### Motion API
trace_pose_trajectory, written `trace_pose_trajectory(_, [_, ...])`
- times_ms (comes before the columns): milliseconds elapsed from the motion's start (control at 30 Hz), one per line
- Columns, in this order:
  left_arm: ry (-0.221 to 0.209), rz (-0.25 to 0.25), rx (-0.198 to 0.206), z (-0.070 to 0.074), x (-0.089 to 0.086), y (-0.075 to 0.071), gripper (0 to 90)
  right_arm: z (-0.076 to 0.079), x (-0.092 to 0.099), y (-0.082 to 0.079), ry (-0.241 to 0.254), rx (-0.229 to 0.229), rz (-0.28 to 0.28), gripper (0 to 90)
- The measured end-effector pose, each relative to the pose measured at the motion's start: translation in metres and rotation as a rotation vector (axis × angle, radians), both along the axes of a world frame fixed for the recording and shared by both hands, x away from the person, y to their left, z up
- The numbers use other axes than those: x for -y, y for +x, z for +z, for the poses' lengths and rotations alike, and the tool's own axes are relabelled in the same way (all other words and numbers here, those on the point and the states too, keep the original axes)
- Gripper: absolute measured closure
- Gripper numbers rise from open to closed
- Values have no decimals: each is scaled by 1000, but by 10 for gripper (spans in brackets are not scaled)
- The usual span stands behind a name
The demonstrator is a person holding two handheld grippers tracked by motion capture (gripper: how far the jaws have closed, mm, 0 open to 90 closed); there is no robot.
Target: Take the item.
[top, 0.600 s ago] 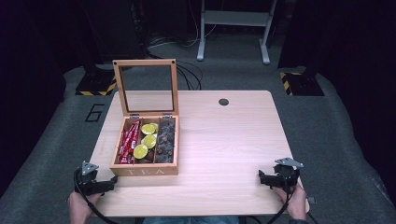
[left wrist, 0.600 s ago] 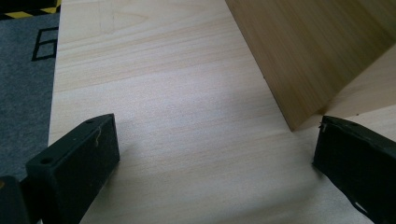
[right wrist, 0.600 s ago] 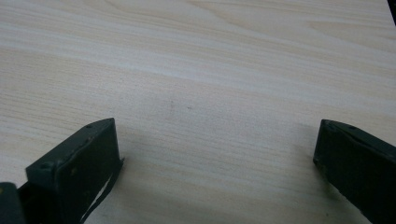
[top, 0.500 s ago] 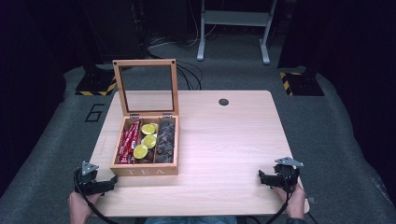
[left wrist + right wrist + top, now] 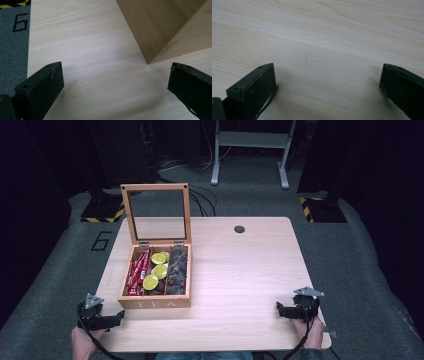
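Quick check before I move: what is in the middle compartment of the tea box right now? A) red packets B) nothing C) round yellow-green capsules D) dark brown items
C: in the high view the open tea box holds round yellow-green capsules in its middle compartment, with red packets to their left and dark brown items to their right.

Table (image 5: 240,270) lit bright, bkgd dark, pics slightly soft.
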State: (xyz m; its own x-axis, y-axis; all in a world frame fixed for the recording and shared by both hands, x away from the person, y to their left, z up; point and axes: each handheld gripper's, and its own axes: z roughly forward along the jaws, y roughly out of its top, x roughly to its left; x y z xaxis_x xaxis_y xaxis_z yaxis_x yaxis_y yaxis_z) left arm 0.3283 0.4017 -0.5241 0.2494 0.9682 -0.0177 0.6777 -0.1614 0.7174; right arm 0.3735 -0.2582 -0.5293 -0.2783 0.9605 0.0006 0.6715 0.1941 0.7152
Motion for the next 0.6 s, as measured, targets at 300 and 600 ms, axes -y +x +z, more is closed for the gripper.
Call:
trace_pose_trajectory(300, [-14,-27,30,18,4,-8,2,0,-1,1,0,-3,10,4])
trace_pose_trajectory(600, [-22,-65,80,43,12,-14,3,0,-1,1,-1,-3,14,5])
